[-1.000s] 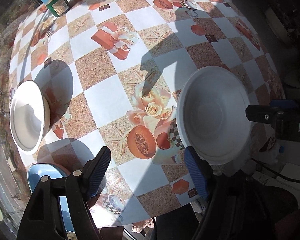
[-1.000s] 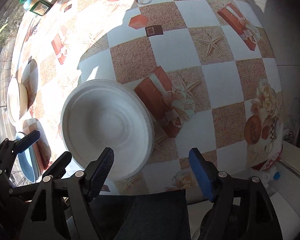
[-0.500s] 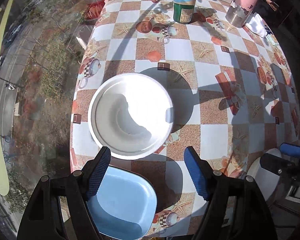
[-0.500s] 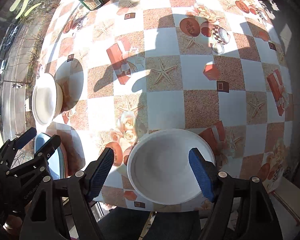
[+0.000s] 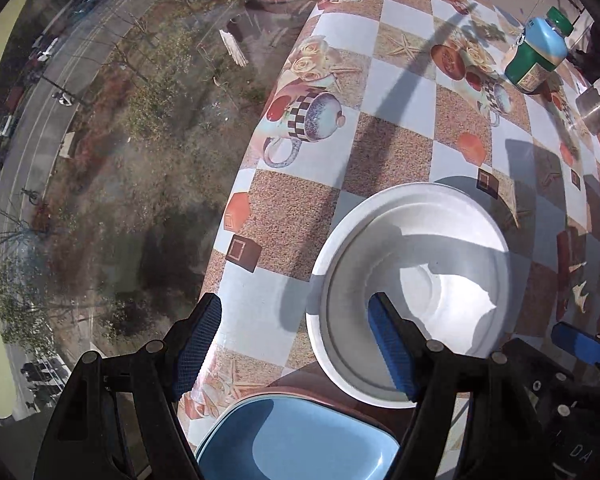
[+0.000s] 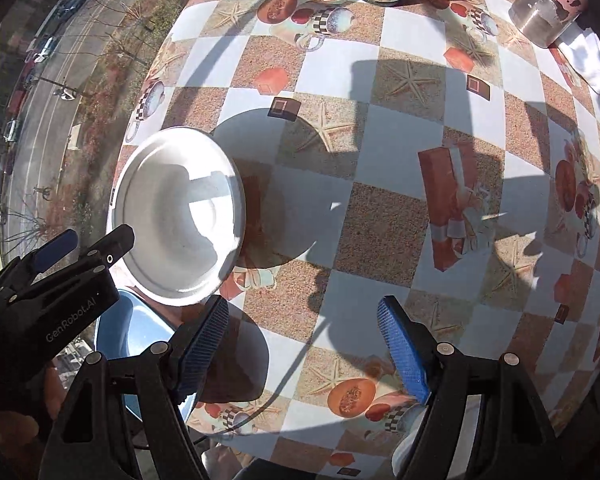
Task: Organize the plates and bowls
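A white bowl (image 5: 416,284) stands near the table's left edge; it also shows in the right wrist view (image 6: 178,216). A light blue squarish plate (image 5: 300,440) lies just in front of it, also in the right wrist view (image 6: 140,344). My left gripper (image 5: 296,344) is open and empty, its right finger over the bowl's near-left rim, its left finger outside the bowl. My right gripper (image 6: 302,348) is open and empty above the bare tablecloth, to the right of both dishes.
The table (image 6: 380,184) has a checkered cloth with printed cups and fruit. A green bottle (image 5: 536,56) and a metal cup (image 6: 544,12) stand at the far side. The table's left edge (image 5: 236,200) drops off beside a window.
Both grippers have swung left. The left one has closed in on the white bowl's rim. The second white plate has left both views.
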`<action>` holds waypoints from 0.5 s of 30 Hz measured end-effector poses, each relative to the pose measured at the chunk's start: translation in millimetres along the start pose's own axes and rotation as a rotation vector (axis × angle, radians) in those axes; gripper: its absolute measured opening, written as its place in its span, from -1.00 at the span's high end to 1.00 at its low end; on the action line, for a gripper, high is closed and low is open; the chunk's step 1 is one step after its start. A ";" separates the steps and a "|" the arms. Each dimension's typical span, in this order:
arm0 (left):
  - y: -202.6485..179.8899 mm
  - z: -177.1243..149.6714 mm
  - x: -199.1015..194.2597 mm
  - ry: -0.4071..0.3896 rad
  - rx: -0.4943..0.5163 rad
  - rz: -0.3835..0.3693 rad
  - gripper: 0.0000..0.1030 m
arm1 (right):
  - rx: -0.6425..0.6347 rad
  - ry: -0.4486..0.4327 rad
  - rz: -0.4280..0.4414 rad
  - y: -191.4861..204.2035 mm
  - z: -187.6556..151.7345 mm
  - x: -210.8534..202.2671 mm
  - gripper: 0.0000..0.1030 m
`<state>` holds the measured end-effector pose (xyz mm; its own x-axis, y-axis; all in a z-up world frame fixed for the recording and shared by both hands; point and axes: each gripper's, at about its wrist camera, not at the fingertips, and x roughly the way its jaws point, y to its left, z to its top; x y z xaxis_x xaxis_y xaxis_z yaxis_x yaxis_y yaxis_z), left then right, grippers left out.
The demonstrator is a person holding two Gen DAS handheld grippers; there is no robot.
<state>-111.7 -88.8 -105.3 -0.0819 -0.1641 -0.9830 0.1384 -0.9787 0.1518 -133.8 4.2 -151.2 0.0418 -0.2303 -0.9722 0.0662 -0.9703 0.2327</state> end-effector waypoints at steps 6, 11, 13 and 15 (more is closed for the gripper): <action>-1.2 6.2 19.6 0.027 0.010 0.012 -0.53 | 0.031 0.008 0.002 6.4 27.0 27.1 -0.52; -6.2 5.6 27.5 0.048 0.017 -0.012 -0.53 | 0.047 0.025 0.010 9.9 35.8 44.3 -0.46; -9.1 4.1 29.9 0.059 0.028 -0.026 -0.32 | 0.035 0.038 0.016 12.7 35.2 48.9 -0.16; -11.3 1.5 32.4 0.082 0.033 -0.055 0.01 | 0.027 0.052 0.041 14.6 34.5 53.7 0.04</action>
<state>-117.4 -83.3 -138.7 -0.0068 -0.1009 -0.9949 0.1033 -0.9896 0.0996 -164.9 -24.9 -200.9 0.0953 -0.2666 -0.9591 0.0362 -0.9619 0.2709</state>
